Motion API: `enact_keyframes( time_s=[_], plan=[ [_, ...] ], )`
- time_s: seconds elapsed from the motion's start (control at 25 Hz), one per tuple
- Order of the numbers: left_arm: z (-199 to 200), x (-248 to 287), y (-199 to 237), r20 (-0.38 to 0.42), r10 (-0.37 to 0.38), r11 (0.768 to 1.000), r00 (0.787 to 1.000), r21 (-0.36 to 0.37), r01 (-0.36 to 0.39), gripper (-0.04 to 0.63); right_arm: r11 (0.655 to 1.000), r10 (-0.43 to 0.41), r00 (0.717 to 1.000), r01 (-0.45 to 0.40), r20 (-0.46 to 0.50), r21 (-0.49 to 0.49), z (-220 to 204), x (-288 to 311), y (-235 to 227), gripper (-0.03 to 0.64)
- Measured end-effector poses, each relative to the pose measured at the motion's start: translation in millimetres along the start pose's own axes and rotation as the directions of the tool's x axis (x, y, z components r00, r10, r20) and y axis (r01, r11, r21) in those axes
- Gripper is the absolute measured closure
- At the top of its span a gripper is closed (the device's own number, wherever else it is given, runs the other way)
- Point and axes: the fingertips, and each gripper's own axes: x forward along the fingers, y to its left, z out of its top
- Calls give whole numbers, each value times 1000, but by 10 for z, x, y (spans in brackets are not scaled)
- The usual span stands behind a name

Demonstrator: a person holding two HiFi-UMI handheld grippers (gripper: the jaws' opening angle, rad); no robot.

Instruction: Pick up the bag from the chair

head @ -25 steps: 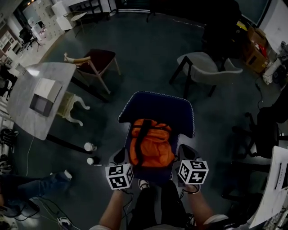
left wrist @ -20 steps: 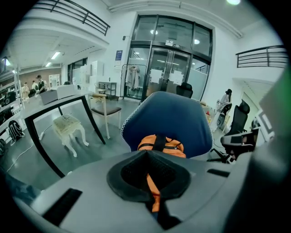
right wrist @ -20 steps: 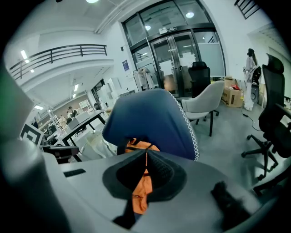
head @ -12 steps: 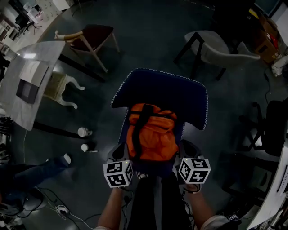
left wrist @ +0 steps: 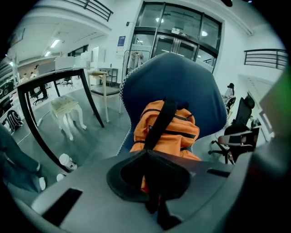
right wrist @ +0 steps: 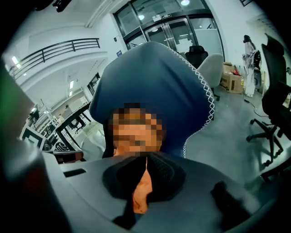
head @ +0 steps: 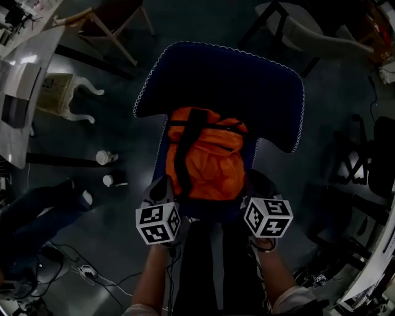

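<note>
Head view: left hand-held gripper [head: 162,188] and right hand-held gripper [head: 255,191], both closed and empty, flank the bag [head: 207,160] on the chair [head: 222,80], lined up for a grab.

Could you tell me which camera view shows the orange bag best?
The head view: almost the whole orange bag shows on the blue chair. The left gripper view shows its upper part and black strap; in the right gripper view it is blurred over but for an orange sliver.

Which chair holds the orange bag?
The dark blue high-backed chair with white stitched edging; the orange bag rests against its back. The wooden chair and pale grey armchair stand beyond it.
</note>
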Motion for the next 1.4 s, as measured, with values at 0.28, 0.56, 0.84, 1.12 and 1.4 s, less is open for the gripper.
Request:
enact_keyframes(
  time_s=[0.28, 0.56, 0.84, 1.12, 1.4],
  plan=[
    [60, 77, -13, 7, -49, 999, 999, -6, 49, 581, 1000, 11, 1000, -11, 12, 6, 35, 64, 15, 583],
    [203, 160, -61, 27, -86, 996, 996, 17, 86, 580, 1000, 25, 1000, -25, 13, 14, 94, 157, 38, 581],
    [248, 240, -57, 15, -111, 994, 994, 18, 111, 469, 999, 42, 999, -42, 8, 12, 132, 277, 67, 513],
    [301, 361, -50, 5, -158, 987, 987, 25, 157, 360, 999, 48, 999, -48, 1, -3, 190, 419, 67, 434],
    [421, 547, -74, -2, -199, 976, 980, 90, 198, 318, 999, 45, 999, -45, -1, -21, 256, 587, 62, 413]
  ],
)
